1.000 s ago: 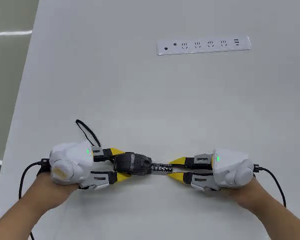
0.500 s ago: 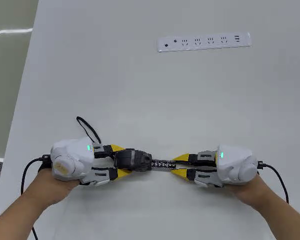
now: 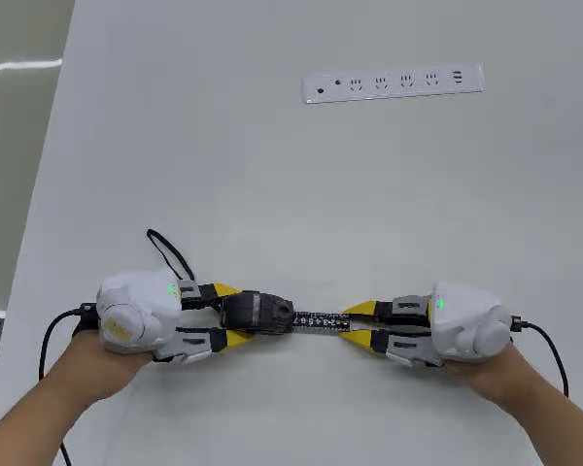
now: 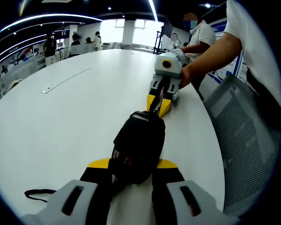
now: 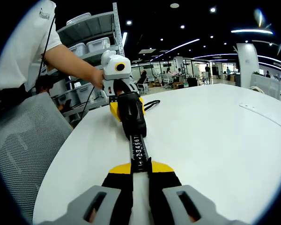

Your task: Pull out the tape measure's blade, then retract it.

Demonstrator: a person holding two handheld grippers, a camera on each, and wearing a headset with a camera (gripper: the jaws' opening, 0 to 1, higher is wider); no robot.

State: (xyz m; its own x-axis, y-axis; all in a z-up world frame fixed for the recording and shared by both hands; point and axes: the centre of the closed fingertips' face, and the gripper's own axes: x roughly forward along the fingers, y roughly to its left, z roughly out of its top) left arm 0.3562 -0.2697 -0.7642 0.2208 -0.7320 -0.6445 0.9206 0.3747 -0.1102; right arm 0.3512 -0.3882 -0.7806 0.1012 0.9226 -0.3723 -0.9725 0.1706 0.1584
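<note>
Black tape measure (image 3: 257,313), white-numbered black blade (image 3: 321,319), white table (image 3: 272,146).

Black tape measure (image 3: 257,313), blade (image 3: 319,320) partly extended.
</note>
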